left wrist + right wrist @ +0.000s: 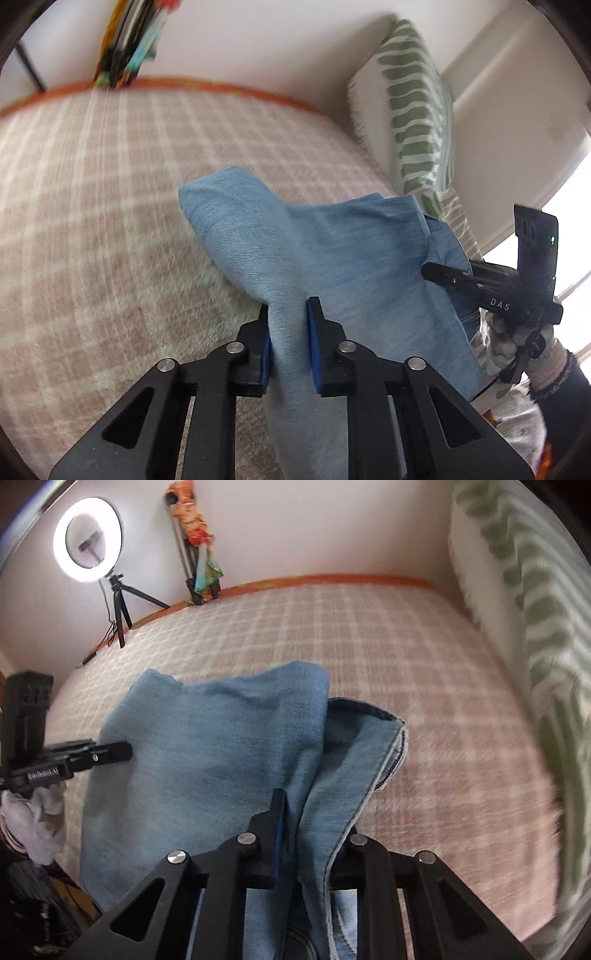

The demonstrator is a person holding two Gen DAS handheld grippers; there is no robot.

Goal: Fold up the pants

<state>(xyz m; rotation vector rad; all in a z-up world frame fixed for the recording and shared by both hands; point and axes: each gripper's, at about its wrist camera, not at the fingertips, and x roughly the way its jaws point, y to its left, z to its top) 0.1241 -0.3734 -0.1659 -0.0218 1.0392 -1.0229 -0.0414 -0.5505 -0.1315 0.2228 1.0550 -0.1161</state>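
Observation:
Light blue denim pants (332,251) lie bunched on a bed, partly lifted. In the left wrist view my left gripper (289,314) is shut on a raised fold of the denim, its blue pads pressing both sides. The right gripper (436,271) shows at the right of that view, biting the pants' far edge. In the right wrist view my right gripper (295,805) is shut on a fold of the pants (207,746); its right finger is hidden under the cloth near a hemmed edge (395,746). The left gripper (122,751) grips the fabric at the left.
A pink and white checked blanket (110,177) covers the bed (424,657). A green and white patterned pillow (413,110) leans at the right side (535,627). A ring light on a tripod (88,539) stands at the far left corner. A gloved hand (517,339) holds the right gripper.

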